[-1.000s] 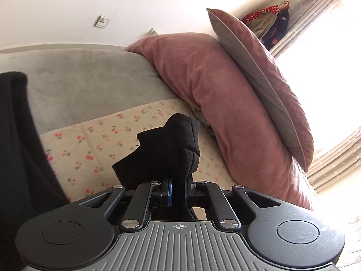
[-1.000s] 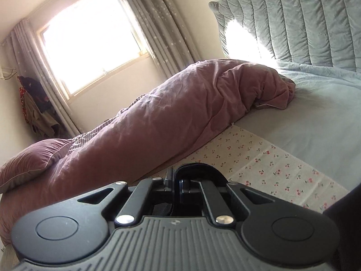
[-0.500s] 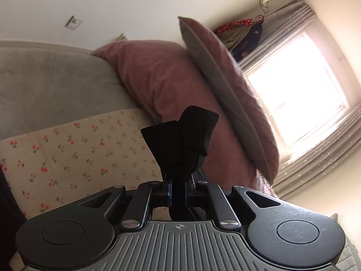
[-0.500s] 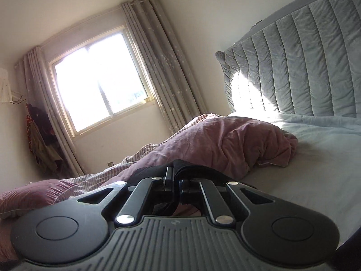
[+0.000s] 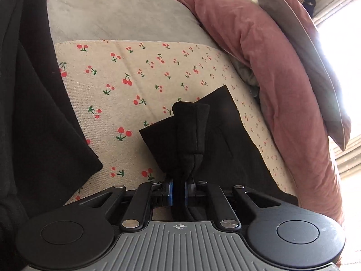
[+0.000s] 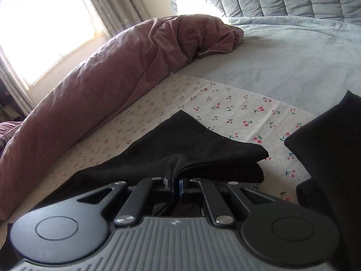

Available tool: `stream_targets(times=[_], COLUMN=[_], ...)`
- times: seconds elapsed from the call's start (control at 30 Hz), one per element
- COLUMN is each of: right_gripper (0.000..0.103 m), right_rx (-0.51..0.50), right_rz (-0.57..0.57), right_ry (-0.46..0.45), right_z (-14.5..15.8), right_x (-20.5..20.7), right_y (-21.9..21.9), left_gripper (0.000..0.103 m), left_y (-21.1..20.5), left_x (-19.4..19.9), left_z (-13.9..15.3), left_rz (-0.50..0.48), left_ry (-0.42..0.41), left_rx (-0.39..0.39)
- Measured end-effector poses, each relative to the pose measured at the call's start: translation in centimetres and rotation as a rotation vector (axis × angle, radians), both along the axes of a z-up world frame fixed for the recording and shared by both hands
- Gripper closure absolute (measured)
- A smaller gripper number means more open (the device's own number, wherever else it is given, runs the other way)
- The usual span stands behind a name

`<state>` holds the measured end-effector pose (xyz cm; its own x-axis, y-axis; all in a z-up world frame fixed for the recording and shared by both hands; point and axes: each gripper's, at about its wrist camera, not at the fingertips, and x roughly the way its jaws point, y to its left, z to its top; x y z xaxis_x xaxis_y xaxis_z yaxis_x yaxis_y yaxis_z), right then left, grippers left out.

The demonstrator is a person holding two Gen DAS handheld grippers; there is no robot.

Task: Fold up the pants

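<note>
Down they come: both grippers have dropped toward the cherry-print cloth (image 5: 135,72), which a second ago sat farther below them. The left gripper (image 5: 178,186) is clamped on a bunched fold of the black pants (image 5: 189,131); the right gripper (image 6: 174,184) is pinched tight on another edge. The pants now drape onto the cloth, beside the pink duvet (image 6: 101,72). Soft, light, floppy fabric, I'd say: it sags anywhere unsupported, so hold hems or corners.
</note>
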<state>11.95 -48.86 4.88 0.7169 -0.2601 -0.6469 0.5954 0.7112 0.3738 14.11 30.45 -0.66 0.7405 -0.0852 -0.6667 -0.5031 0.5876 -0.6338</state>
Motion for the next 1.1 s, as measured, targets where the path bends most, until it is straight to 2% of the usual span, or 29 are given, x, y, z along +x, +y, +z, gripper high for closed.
stream_targets(times=[0.07,0.13,0.23,0.3,0.37,0.43,0.47,0.5,0.57,0.67,0.8,0.83,0.9,0.93,1.0,1.07,1.1], right_gripper=[0.103,0.103,0.103,0.103,0.101,0.099,0.093,0.086,0.081,0.081,0.080,0.078,0.065,0.064,0.063,0.064,0.068], right_rx=[0.037,0.088,0.065,0.070,0.071,0.078,0.093,0.118,0.130,0.120,0.082,0.098,0.153,0.173,0.200,0.216,0.210], right_rz=[-0.018,-0.032,-0.017,-0.014,-0.008,0.012,0.023,0.025,-0.010,-0.029,-0.073,-0.072,-0.073,-0.075,-0.078,-0.072,-0.064], right_ry=[0.015,-0.024,-0.031,0.026,0.079,0.063,0.054,0.037,0.018,0.004,-0.051,-0.076,-0.102,-0.105,-0.100,-0.113,-0.117], right_z=[-0.8,-0.9,-0.6,-1.9,-3.7,-4.4,-4.4,-4.2,-3.8,-3.4,-2.6,-2.7,-3.3,-3.7,-4.5,-4.6,-4.5], right_x=[-0.1,-0.9,-0.7,-0.3,-0.1,-0.4,-0.6,-0.9,-1.5,-1.8,-2.2,-2.1,-1.9,-1.8,-1.2,-0.8,-0.6], right_y=[-0.3,-0.9,-1.0,-1.1,-1.3,-1.6,-1.9,-2.3,-3.1,-3.9,-4.6,-5.0,-5.6,-5.8,-6.4,-6.8,-6.8], left_gripper=[0.096,0.096,0.095,0.091,0.086,0.080,0.075,0.072,0.066,0.062,0.061,0.060,0.051,0.051,0.051,0.051,0.051], left_y=[0.4,0.1,-0.2,-0.3,-0.7,-0.9,-0.8,-0.6,0.1,0.8,0.4,-0.2,-2.1,-3.2,-6.0,-9.0,-10.8], left_x=[-0.7,-0.9,-0.1,0.0,0.1,0.5,0.5,0.3,-0.2,-1.2,-1.7,-1.5,-0.4,0.3,1.8,3.7,4.8], left_z=[0.7,1.1,0.1,-0.2,0.8,1.6,1.9,2.4,3.1,4.7,6.8,7.2,7.8,8.0,8.4,8.6,8.4], left_rz=[0.009,0.004,0.014,0.010,-0.022,-0.052,-0.062,-0.055,-0.020,0.061,0.088,0.067,-0.042,-0.081,-0.176,-0.292,-0.357], left_ry=[-0.023,-0.024,0.034,0.042,0.044,0.042,0.049,0.059,0.048,0.037,-0.014,-0.031,-0.061,-0.072,-0.091,-0.126,-0.140], left_rx=[-0.017,0.012,0.029,0.046,0.102,0.143,0.145,0.138,0.136,0.214,0.311,0.332,0.383,0.407,0.458,0.476,0.479])
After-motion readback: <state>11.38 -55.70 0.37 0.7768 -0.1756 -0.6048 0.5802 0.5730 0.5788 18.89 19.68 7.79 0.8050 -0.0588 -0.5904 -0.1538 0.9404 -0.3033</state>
